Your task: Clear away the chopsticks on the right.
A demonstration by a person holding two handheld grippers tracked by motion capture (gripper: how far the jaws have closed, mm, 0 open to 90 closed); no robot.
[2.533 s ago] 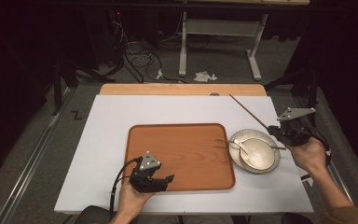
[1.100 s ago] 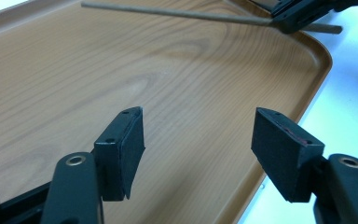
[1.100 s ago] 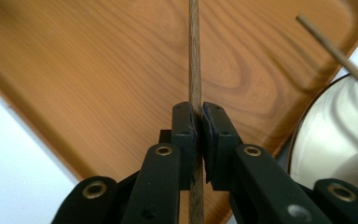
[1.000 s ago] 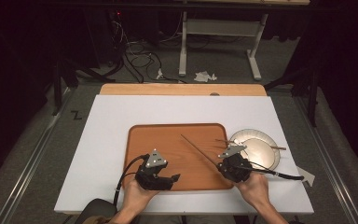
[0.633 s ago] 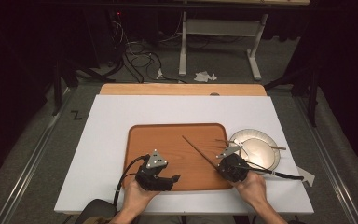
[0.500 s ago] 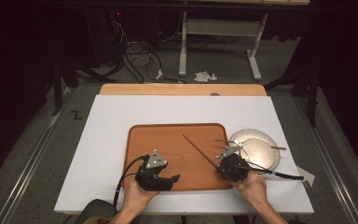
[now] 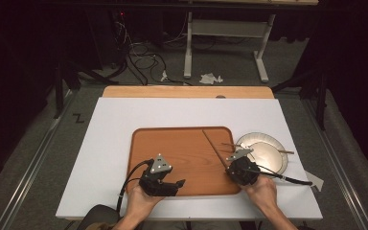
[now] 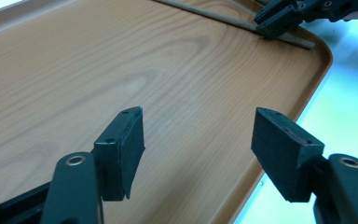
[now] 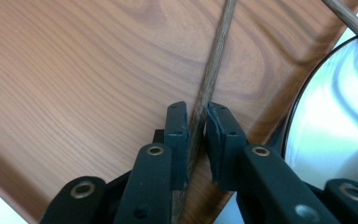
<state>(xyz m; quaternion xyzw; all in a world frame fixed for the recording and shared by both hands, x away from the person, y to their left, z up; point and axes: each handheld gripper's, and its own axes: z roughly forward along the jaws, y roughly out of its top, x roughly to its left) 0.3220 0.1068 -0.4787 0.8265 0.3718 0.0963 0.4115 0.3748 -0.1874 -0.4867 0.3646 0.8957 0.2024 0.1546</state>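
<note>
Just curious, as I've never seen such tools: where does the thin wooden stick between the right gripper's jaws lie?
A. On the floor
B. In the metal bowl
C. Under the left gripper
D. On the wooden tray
D: the right gripper view shows the stick running across the tray, beside the bowl, between the right gripper jaws.

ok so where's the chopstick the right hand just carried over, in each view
high view: chopstick slants across the tray's right side, up-left from the right tongs.
left gripper view: top right, over the tray's corner.
right gripper view: centre, running up from between the tongs.
shared landmark: wooden tray.
</note>
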